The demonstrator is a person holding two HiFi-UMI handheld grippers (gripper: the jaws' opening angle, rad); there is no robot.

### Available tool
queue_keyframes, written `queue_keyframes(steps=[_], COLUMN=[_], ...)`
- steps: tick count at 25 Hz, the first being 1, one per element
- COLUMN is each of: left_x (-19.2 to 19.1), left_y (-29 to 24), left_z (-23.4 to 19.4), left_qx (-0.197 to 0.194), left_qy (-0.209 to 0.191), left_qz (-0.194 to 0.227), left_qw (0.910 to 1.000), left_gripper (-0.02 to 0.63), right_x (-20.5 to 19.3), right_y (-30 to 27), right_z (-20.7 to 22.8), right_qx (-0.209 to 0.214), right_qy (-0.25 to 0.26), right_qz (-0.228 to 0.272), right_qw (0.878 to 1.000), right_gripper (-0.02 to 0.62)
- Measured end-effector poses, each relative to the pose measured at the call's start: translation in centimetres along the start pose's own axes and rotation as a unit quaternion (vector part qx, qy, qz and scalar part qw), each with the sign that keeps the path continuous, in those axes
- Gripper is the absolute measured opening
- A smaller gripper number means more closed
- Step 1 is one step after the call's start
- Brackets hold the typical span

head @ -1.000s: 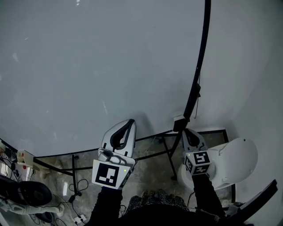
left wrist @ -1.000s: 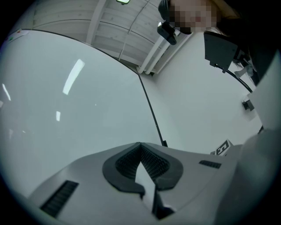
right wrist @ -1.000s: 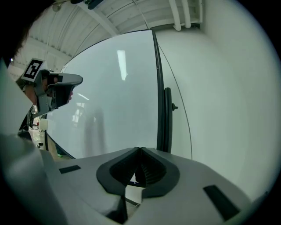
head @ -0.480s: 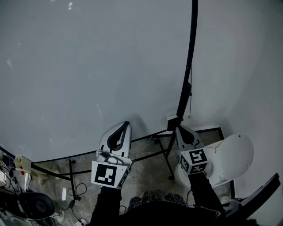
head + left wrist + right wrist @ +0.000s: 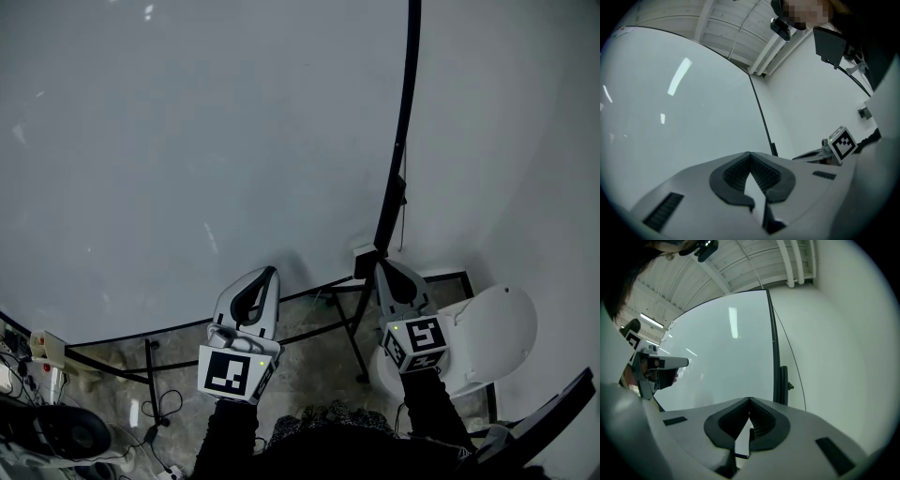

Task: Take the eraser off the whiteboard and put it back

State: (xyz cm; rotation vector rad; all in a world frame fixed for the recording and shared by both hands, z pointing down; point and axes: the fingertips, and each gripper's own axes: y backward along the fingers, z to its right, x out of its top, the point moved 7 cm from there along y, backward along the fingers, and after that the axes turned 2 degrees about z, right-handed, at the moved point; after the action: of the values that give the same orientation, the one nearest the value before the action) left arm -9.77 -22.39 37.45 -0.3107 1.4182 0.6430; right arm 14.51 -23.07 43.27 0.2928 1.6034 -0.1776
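1. Right gripper [image 5: 381, 269] and left gripper [image 5: 270, 273]: jaws closed, both empty.
2. What looks like the eraser [image 5: 364, 259], small and white, sits at the whiteboard's [image 5: 187, 141] lower right corner, beside the right tips.
3. Cables [image 5: 161, 403] lie on the stone floor [image 5: 309, 361].

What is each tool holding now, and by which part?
Nothing is held. The left tool and the right tool both have their jaws together, with no object between them.

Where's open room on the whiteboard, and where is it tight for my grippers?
The whiteboard is bare everywhere left of its black edge strip, above the left gripper. It is tight at the lower right, where the right gripper sits by the stand legs.
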Motion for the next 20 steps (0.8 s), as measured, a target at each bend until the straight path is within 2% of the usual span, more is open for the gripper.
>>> queue_keyframes(steps=[20], left_x=[-0.1], left_y=[0.1], left_z=[-1.4], left_qx=[0.014], left_qy=[-0.004], left_qz=[-0.008], left_qw=[0.9999], left_gripper=[0.006], right_x=[2.8], right_y=[-0.2], right_z=[0.0], right_qx=[-0.002], right_qy=[-0.021], right_qz=[0.024], right_qw=[1.0], right_gripper=[0.008])
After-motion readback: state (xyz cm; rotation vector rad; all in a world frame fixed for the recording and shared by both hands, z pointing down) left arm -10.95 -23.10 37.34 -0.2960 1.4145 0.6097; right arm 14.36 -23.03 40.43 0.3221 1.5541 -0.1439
